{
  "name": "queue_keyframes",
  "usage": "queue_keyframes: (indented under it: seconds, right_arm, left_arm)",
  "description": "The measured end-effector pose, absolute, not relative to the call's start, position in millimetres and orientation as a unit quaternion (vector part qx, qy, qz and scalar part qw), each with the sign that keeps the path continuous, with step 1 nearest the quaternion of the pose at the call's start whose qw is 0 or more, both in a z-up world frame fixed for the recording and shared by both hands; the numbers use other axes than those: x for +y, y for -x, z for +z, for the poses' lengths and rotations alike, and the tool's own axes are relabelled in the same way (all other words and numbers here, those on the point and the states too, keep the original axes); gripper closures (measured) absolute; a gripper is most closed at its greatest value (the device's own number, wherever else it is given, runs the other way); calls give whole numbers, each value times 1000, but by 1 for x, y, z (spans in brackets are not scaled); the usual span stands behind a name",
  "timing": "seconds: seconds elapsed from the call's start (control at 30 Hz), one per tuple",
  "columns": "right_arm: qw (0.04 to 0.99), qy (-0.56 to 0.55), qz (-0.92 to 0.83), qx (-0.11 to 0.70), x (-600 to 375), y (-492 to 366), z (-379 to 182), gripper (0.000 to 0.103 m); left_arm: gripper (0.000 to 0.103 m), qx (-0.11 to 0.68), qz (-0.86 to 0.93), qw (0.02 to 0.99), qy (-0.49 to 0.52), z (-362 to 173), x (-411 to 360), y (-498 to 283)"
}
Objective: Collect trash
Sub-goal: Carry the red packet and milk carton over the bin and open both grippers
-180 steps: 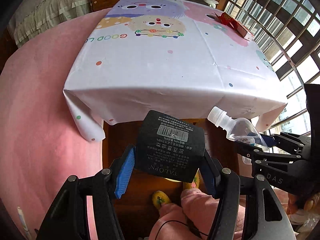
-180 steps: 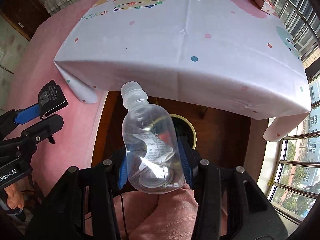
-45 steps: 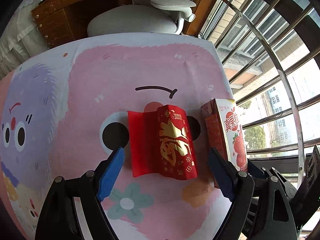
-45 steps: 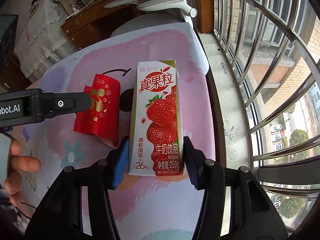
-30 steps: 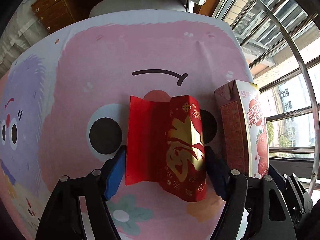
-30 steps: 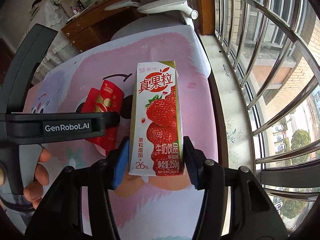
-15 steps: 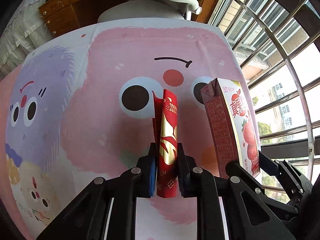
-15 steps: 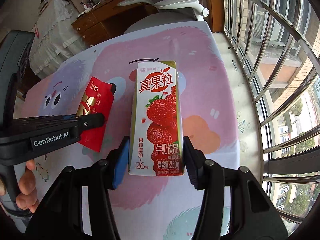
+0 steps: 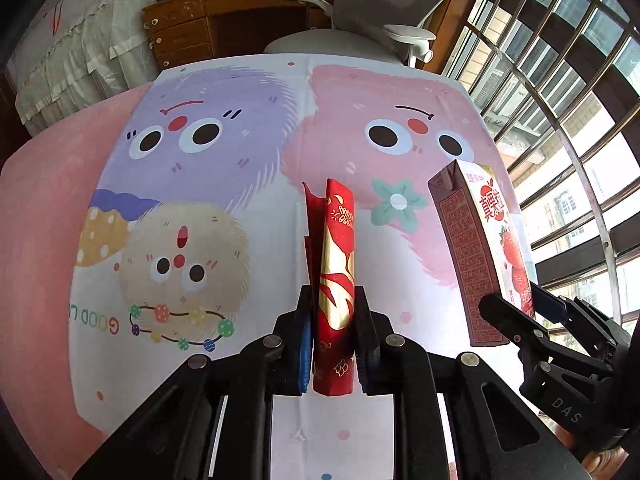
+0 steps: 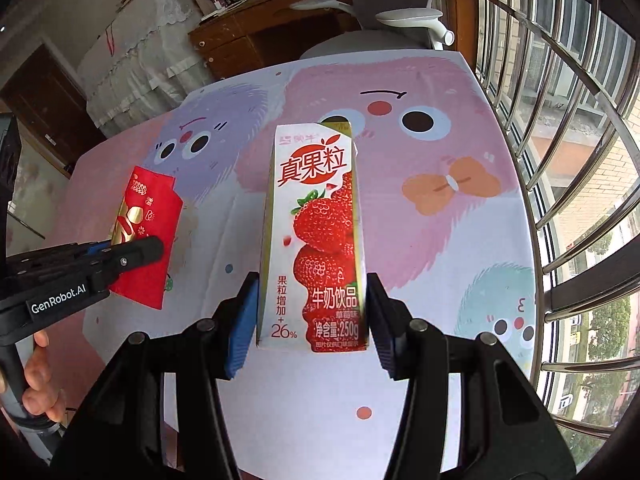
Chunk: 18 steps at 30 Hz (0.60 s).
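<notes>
Left gripper (image 9: pixel 334 332), jaws nearly shut, pinched on lower part of red envelope (image 9: pixel 334 264). Envelope folded over on itself, held edge-on and clear of tablecloth (image 9: pixel 200 208), above its middle. Judged very light, thin and limp: likely to crumple or slide out of a loose pinch; best taken flat across folded layers, near the bottom edge, as shown. Glossy gold print suggested a slippery face.

Right gripper (image 10: pixel 312 320), jaws part open to the width of carton (image 10: pixel 316 236), blue pads pressed against both narrow sides of its lower third. Carton held upright, lifted off the cloth, toward the right edge by the window bars (image 10: pixel 560 80). Judged stiff-walled but crushable if empty; weight not told from the views. Lower-third hold kept the squeeze near the stiff folded base.

Both pieces off the surface; no bin seen in either view. Hand (image 10: pixel 38 376) seen on left gripper's handle at lower left of right view. Chair (image 9: pixel 384 4) stood beyond the far edge.
</notes>
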State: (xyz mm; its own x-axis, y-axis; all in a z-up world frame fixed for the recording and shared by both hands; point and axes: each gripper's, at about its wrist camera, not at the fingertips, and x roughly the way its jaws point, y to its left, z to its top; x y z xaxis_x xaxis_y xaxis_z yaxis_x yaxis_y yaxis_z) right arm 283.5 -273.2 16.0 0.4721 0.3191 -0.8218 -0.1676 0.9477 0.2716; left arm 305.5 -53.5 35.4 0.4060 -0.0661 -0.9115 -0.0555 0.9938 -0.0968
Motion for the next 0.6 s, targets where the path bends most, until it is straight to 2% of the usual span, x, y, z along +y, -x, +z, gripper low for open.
queue_keyframes:
  seconds: [0.3, 0.6]
  right_arm:
    - [868, -74, 123, 475, -207, -176, 35, 56]
    - [881, -77, 86, 459, -154, -57, 45, 56]
  left_arm:
    - [86, 508, -8, 860, 53, 62, 17, -173]
    - [86, 495, -37, 867, 32, 56, 60, -56]
